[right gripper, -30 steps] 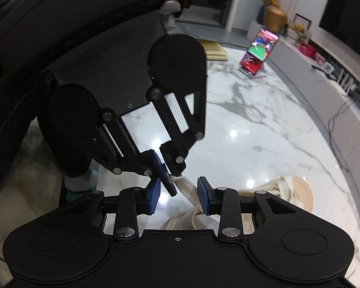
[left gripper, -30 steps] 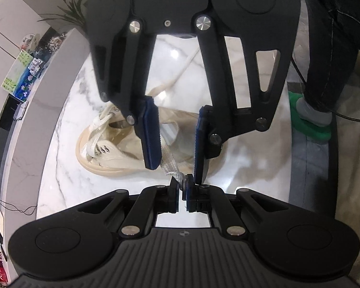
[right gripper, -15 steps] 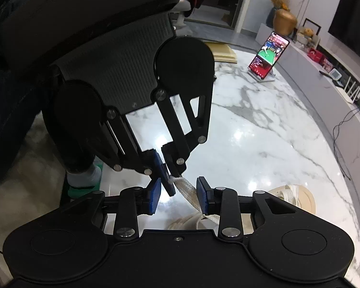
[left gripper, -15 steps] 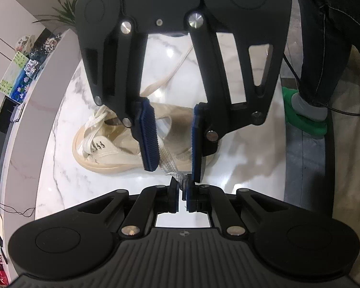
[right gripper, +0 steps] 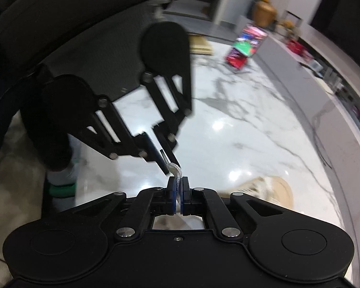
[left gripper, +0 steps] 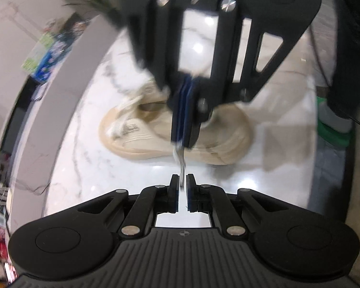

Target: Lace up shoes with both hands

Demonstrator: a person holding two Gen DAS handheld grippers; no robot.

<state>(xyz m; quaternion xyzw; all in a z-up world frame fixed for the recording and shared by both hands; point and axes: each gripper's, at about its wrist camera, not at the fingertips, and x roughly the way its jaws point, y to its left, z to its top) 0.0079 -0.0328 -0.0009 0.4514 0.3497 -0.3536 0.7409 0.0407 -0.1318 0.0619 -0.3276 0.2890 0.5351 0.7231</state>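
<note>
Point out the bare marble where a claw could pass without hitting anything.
Free: the glossy marble tabletop between the phone and the sneaker's toe; also the strip between the sneaker and left claw. Crowded: above the sneaker, where the right claw pinches the lace.

No text, brand or number can be read in either view. In the left wrist view the box point(left gripper: 45, 58) at the upper left carries a green and blue print, too blurred to read. The shoe point(left gripper: 180, 132) at centre has a ridged patch on its side with no legible letters. In the right wrist view the screen point(right gripper: 248, 44) at the upper right shows bright red and green colours, but motion blur hides any writing on it.
</note>
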